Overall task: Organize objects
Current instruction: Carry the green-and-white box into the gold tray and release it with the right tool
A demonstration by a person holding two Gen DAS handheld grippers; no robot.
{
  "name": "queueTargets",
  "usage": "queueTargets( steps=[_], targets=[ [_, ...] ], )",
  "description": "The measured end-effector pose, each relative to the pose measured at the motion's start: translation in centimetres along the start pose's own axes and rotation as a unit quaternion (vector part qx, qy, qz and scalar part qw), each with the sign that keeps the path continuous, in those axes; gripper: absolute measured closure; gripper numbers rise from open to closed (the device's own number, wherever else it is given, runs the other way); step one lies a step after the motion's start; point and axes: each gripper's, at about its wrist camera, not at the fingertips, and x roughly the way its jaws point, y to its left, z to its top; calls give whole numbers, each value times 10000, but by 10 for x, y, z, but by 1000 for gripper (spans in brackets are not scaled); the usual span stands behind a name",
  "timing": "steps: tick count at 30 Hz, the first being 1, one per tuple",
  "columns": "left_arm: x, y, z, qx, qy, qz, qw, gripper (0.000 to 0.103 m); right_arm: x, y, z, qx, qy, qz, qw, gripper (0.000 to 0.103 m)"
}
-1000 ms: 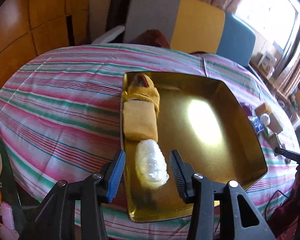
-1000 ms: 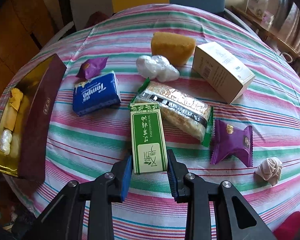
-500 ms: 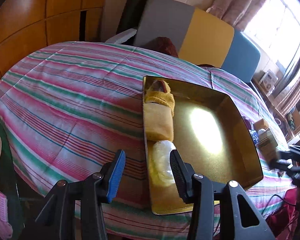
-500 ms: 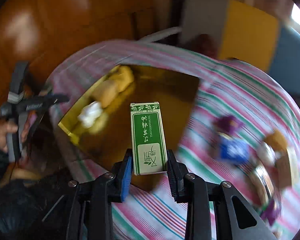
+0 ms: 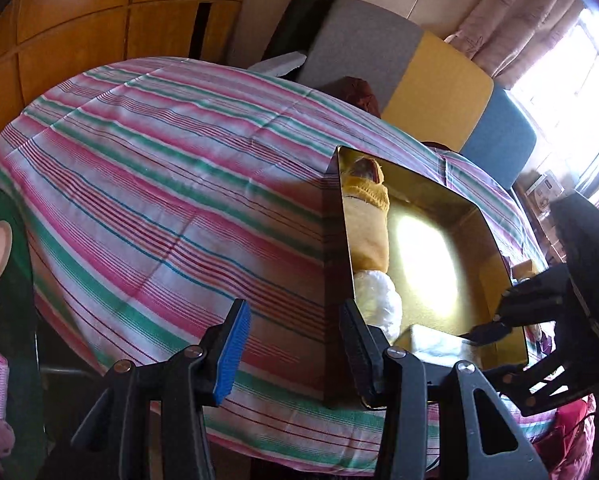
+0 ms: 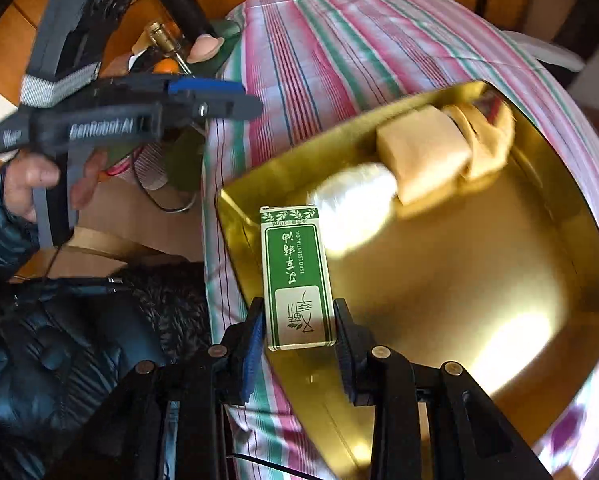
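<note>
My right gripper (image 6: 299,336) is shut on a green and white essential-oil box (image 6: 295,276) and holds it over the near left corner of a gold tray (image 6: 499,264). Inside the tray lie a white crumpled wad (image 6: 355,200), a pale yellow block (image 6: 423,152) and a yellow knitted item (image 6: 491,136) in a row. My left gripper (image 5: 295,344) is open and empty, off the tray's left side over the striped cloth (image 5: 139,200). The left wrist view shows the tray (image 5: 439,216) with the right gripper (image 5: 515,316) reaching in.
A striped cloth covers the round table (image 6: 339,40). Chairs in grey, yellow and blue (image 5: 431,76) stand behind it. A dark bottle (image 6: 179,4) and small items lie beyond the table's left edge, by wooden cabinets (image 5: 79,40).
My right gripper has carried the green box from the table over to the tray and lowered it into the near corner. My left gripper has drawn back to the left, away from the tray.
</note>
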Motion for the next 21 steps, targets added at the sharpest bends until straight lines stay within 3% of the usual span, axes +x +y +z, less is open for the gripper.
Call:
queueTargets(
  steps=[3, 5, 9, 12, 13, 17, 21],
  targets=[
    [2, -1, -1, 19, 36, -37, 10000, 56, 13, -1, 14, -16, 99, 114, 9999, 67],
    [3, -2, -2, 28, 50, -48, 10000, 56, 17, -4, 18, 109, 17, 87, 9999, 56],
    [2, -5, -2, 62, 30, -42, 10000, 56, 9, 0, 8, 255, -217, -54, 9994, 52],
    [2, -11, -2, 121, 8, -64, 9999, 56, -10, 0, -7, 468, -567, -197, 9971, 33],
    [1, -14, -2, 156, 1, -75, 9999, 56, -17, 0, -13, 553, -699, -300, 9956, 27],
    [0, -31, -5, 343, 5, -155, 9993, 56, -40, -5, -37, 1045, -1181, -623, 9855, 22],
    [-2, -54, -11, 659, 39, -231, 9976, 56, -62, -12, -71, 1675, -1624, -922, 9680, 15]
  ],
)
